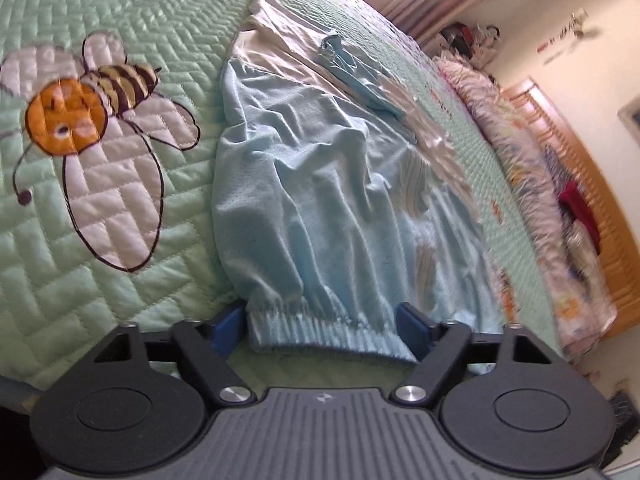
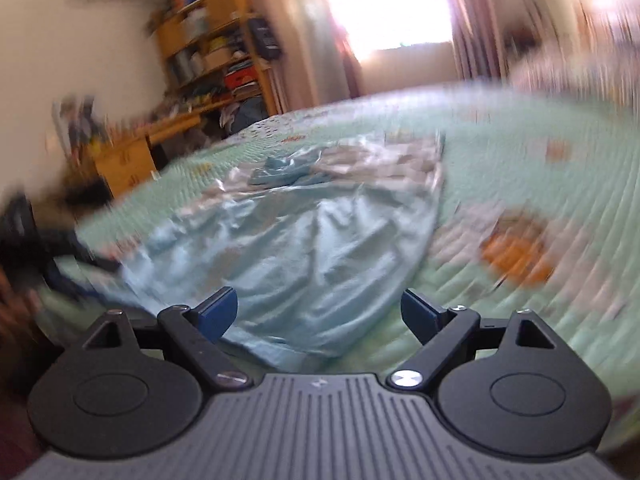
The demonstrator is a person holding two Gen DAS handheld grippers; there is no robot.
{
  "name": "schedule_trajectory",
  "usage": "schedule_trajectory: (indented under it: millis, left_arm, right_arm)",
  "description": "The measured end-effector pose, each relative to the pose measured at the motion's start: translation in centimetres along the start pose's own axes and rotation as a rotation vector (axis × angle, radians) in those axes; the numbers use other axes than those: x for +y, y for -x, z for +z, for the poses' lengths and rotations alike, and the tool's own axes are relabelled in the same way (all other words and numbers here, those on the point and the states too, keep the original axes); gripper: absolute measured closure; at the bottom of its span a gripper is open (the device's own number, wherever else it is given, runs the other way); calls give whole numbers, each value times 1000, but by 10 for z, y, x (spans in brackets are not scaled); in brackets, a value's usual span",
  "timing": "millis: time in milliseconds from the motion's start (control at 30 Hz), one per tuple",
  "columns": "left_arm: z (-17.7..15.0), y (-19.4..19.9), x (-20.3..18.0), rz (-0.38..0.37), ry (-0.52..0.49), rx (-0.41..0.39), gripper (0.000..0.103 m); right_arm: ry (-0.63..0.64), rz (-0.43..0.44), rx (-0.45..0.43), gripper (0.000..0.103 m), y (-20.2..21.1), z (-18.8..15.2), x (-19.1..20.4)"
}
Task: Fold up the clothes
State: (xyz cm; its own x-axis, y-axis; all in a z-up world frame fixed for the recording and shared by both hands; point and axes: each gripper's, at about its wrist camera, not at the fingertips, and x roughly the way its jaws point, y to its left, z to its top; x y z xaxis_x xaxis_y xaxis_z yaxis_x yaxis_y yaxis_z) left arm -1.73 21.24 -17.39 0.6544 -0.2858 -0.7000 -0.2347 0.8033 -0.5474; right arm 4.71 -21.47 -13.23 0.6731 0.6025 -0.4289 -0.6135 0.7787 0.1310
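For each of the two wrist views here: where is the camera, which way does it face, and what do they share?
Left wrist: on the left gripper, low over the bed, facing along the light blue garment from its ribbed hem; both blue fingers show, spread.
Right wrist: on the right gripper, facing the garment toward a window; fingers open, picture blurred.
Shared: the garment and green quilt.

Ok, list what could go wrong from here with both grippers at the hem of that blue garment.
1. The left gripper is open around the ribbed hem; closing now may bunch the elastic, not one flat edge.
2. The light blue garment lies wrinkled on the quilted bedspread, so creases could be folded in.
3. The right gripper view is motion-blurred; its open fingers could miss the edge or pinch the quilt too.
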Motion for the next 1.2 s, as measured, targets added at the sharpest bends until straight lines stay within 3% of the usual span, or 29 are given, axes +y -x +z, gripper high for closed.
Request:
schedule_trajectory:
  millis: [33,67,100,133,233,300,367,467,600,833,1067,1200]
  left_arm:
    - [0,0,-1,7,-9,2,47]
    - [0,0,-1,14,-18,3,75]
    - [-1,0,-2,21,-27,5,85]
    - [-1,0,-3,28,-36,6,88]
    - [-1,1,-7,47,-63,4,90]
    - [2,4,-11,47,-68,-5,90]
    - [6,6,-13,37,-61,-5,90]
    - [8,4,-11,42,-35,18,90]
    - [7,-2,-8,54,-11,43,89]
    - [6,-5,-7,61,-21,52,89]
    - [7,-9,-6,64,-21,62,89]
    - [8,-10,-5,61,-18,67,89]
  right_arm:
    - [97,-31,-13,14,4,-1,5]
    - [206,-61,-12,14,5,-5,12]
    - [315,-89,-10,14,7,-8,18]
    - [404,-103,-4,15,8,-12,24]
    - [596,-120,13,17,6,-23,34]
    - [707,-134,15,30,2,-27,40]
    - [827,-153,22,51,-4,-29,46]
    - [979,-141,39,65,-12,-31,47]
    - [1136,-50,64,66,-15,-41,50]
    - [1326,23,81,64,-13,-56,50]
    - [1506,89,30,62,-21,-72,53]
    - [1518,108,-26,56,-16,-71,46]
